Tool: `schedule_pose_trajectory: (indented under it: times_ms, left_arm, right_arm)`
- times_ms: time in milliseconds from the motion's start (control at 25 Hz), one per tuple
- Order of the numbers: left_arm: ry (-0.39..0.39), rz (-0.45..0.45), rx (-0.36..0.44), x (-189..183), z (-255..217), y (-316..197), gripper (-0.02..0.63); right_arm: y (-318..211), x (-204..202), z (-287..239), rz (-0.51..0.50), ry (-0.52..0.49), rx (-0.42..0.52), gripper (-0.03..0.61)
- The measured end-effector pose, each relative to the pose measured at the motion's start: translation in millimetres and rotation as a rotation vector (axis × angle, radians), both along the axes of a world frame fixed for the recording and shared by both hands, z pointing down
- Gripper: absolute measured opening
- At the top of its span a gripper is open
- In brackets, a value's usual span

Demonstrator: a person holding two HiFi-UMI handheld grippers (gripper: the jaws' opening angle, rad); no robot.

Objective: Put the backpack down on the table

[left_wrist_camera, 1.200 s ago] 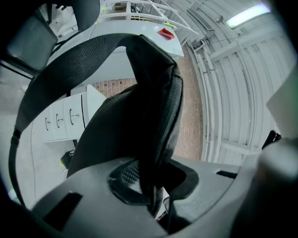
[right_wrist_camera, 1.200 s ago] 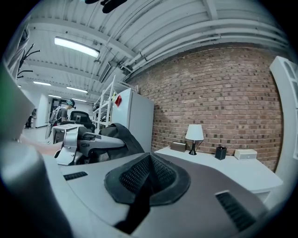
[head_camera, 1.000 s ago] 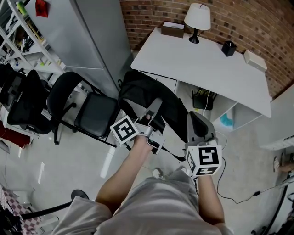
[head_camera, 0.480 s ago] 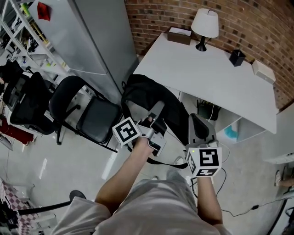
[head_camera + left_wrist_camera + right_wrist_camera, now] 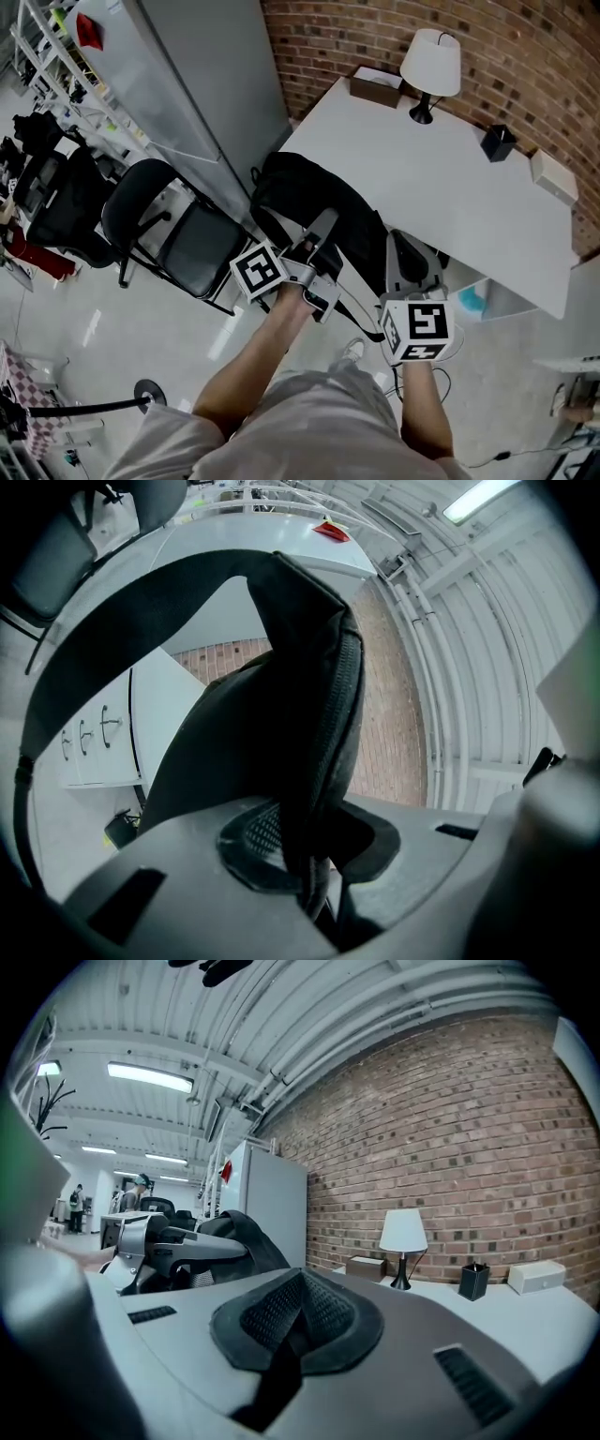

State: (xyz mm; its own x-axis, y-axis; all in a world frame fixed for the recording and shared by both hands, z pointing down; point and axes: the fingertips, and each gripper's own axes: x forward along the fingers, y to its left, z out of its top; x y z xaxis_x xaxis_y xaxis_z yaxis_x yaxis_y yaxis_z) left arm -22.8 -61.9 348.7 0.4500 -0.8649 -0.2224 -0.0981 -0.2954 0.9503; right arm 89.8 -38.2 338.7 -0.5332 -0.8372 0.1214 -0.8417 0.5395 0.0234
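1. The black backpack (image 5: 305,202) hung in the air just in front of the white table's (image 5: 422,178) near corner, not on its top.
2. The left gripper (image 5: 322,225) was clamped on the backpack's upper edge, with the dark fabric pinched between its pads (image 5: 253,832) and one strap arching overhead.
3. The right gripper (image 5: 403,246) sat just right of the backpack, near the table's front edge. Its pads (image 5: 272,1312) were pressed together and nothing showed between them.
4. A black chair (image 5: 178,234) stood left of the backpack.
5. A lamp (image 5: 430,66), a brown box (image 5: 377,84) and a black holder (image 5: 497,142) lined the table's far side, along the brick wall (image 5: 525,37).
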Motion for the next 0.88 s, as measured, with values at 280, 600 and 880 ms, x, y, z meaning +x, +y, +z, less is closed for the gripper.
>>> schedule_pose_trajectory:
  times_ms: [280,600,880]
  left_arm:
    - [-0.035,-0.037,0.034,27,-26,-39,0.048]
    - [-0.065,-0.044,0.088,47,-62,-75,0.049]
    - [-0.067,-0.024,0.101,52,-60,-108,0.049]
  right_arm:
    - [-50,37,-16,-0.022,0.007,0.028,0.000]
    - [-86,52,-36,-0.034,0.013,0.064,0.002]
    - [-111,52,-37,-0.023,0.027,0.074,0.002]
